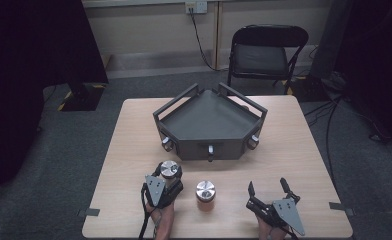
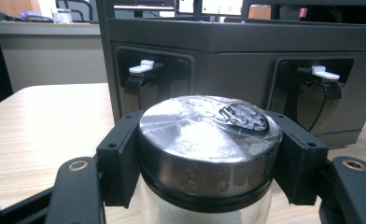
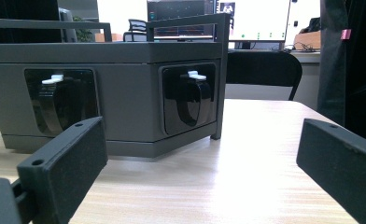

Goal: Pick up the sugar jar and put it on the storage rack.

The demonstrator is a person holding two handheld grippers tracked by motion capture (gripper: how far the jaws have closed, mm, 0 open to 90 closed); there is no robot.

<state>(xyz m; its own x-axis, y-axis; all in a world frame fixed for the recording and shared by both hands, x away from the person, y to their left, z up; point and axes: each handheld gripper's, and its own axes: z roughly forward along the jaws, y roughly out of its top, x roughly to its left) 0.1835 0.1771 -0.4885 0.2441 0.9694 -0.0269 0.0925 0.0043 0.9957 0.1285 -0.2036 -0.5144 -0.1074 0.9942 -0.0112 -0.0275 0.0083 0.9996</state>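
Risk: the dark grey tray (image 1: 209,120) stands just beyond, so a careless lift could knock it, and smooth metal may slip. The left gripper (image 1: 167,176), near left, clamps the steel-lidded jar (image 2: 209,140) at its lid. The right gripper (image 1: 270,187) rests spread wide, empty.

office or lab, monitors (image 3: 260,18), folding chair (image 1: 265,52)

Shiny metal jar lid (image 2: 209,135); matt wooden table (image 1: 134,150).
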